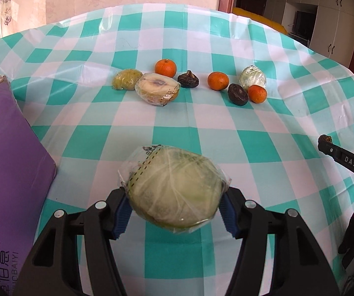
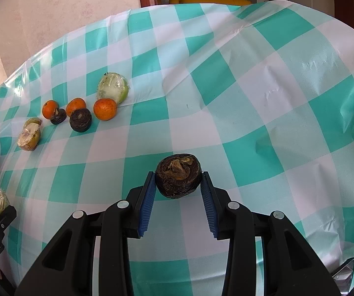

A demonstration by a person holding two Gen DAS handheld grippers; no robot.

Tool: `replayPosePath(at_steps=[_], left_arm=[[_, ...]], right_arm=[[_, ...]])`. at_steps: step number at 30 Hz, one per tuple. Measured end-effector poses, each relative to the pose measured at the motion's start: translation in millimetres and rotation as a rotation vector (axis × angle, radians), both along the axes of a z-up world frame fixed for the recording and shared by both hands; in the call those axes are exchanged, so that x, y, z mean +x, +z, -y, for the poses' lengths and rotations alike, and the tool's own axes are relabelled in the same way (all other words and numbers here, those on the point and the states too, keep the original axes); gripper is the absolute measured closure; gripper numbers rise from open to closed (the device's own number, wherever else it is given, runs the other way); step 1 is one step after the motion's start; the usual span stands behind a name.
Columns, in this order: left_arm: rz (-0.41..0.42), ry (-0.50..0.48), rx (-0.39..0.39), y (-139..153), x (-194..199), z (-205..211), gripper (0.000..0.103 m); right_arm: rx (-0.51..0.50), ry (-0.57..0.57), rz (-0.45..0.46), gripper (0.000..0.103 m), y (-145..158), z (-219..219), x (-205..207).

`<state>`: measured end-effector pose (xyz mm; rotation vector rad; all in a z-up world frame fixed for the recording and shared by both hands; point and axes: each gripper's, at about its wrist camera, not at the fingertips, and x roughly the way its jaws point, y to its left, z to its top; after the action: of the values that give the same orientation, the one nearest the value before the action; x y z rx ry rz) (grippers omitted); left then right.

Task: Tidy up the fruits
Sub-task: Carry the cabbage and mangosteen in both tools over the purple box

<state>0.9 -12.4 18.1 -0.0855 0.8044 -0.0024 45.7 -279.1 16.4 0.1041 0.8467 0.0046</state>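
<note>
The left tool [image 1: 175, 203] pinches a plastic-wrapped green fruit [image 1: 175, 188] at lower centre, above the checked desk [image 1: 201, 123]. The right tool [image 2: 178, 187] is pressed tight on a dark wrinkled fruit [image 2: 178, 175]. Mid-frame on the desk lie three oranges [image 1: 166, 68], two dark fruits [image 1: 237, 94] and three wrapped fruits [image 1: 157, 88]. A purple box [image 1: 6, 172] is cut off at left.
</note>
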Motion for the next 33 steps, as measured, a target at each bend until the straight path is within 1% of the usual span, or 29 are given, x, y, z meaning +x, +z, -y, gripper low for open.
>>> replayPosePath(at_steps=[3, 10, 13, 16, 22, 24, 28, 31, 33], left_arm=[[0.005, 0.003, -0.013, 0.2, -17.1, -10.1, 0.042], [0.020, 0.014, -0.049, 1.8, -59.1, -35.2, 0.042], [0.018, 0.007, -0.055, 0.9, -73.6, -43.1, 0.042], [0.020, 0.003, -0.042, 1.0, -85.8, -48.3, 0.042], [0.023, 0.003, -0.045, 2.9, -107.1, -60.3, 0.042], [0.043, -0.004, -0.036, 11.3, -116.9, -61.3, 0.042], [0.123, -0.045, -0.038, 39.8, -140.0, -62.0, 0.042], [0.181, -0.052, -0.071, 61.5, -154.9, -69.7, 0.042], [0.218, -0.042, -0.077, 73.9, -164.0, -76.8, 0.042]], right_arm=[[0.017, 0.050, 0.012, 0.065, 2.6, -19.8, -20.6], [0.025, 0.192, 0.005, 0.065, 4.0, -71.0, -56.7], [0.018, 0.230, -0.001, 0.065, 3.8, -88.1, -68.5], [0.015, 0.261, -0.013, 0.065, 2.8, -101.1, -78.8], [0.014, 0.324, -0.040, 0.065, 1.4, -123.1, -91.2], [0.029, 0.334, -0.041, 0.065, 4.8, -129.8, -95.4], [0.036, 0.361, 0.010, 0.065, 28.6, -143.0, -104.2], [0.045, 0.387, 0.051, 0.065, 49.3, -154.2, -111.7], [0.045, 0.414, 0.074, 0.065, 60.1, -162.4, -117.5]])
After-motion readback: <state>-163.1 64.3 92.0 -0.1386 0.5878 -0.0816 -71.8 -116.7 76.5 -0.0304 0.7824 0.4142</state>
